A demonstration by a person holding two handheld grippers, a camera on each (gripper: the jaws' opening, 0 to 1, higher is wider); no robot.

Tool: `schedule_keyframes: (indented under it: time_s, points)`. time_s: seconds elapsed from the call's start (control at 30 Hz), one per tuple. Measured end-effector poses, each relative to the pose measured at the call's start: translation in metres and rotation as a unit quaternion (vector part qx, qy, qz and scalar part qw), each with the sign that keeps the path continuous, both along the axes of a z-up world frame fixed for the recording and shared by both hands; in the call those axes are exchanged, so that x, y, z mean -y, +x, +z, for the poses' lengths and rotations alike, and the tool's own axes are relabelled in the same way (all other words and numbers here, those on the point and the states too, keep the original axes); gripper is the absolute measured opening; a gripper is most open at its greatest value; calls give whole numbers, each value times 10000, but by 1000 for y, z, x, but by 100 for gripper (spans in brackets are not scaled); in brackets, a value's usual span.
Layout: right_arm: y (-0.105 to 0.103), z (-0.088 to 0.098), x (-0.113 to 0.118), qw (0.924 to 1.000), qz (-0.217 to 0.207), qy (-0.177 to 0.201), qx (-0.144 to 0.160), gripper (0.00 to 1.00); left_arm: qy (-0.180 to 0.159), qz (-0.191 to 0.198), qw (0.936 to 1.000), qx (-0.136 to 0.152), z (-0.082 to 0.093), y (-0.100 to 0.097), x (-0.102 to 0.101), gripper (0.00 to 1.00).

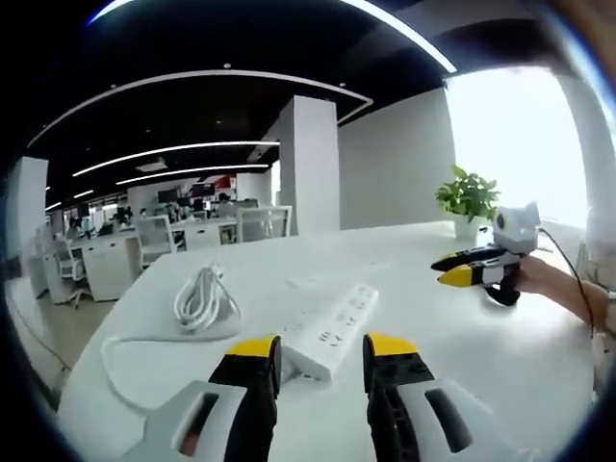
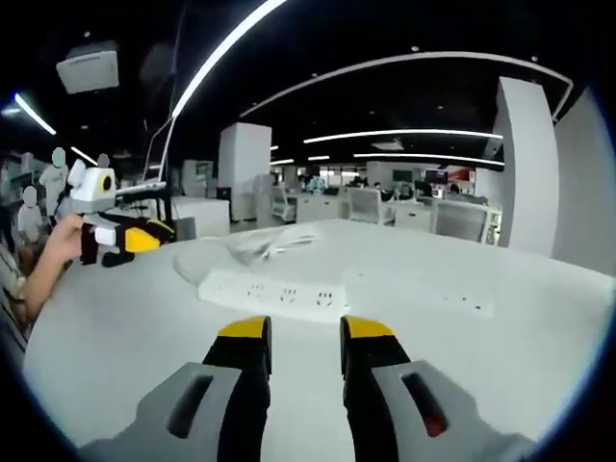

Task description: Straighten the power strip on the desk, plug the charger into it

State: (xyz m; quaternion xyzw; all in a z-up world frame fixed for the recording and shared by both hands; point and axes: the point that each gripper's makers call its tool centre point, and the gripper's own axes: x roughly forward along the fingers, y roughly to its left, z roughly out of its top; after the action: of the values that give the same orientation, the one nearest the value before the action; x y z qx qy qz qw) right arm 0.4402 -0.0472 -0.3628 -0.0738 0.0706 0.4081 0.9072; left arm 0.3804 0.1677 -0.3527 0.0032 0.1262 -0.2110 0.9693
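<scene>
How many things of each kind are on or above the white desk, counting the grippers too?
Power strip: 1
Coiled white cable: 1
Potted plant: 1
Grippers with yellow-tipped fingers: 2, the left gripper and the right gripper
Total: 5
</scene>
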Motion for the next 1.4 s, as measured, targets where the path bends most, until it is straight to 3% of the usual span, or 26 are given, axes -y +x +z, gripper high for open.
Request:
schedule_keyframes:
  time_s: [0.33, 0.67, 1.1, 1.4]
  points:
    - [14, -9, -4, 9999, 40, -91, -76, 28, -58, 37, 9998, -162, -14, 12, -7, 34]
    - [25, -20, -10, 9996, 105, -138, -202, 28, -195, -120, 9994, -261, -26, 20, -1, 34]
    - [38, -33, -17, 9991, 230, -183, -298, 28, -306, -414, 9984, -245, -32, 25, 2, 30]
    - [44, -42, -24, 9984, 378, -252, -338, 28, -172, -626, 9977, -206, -39, 29, 9, 30]
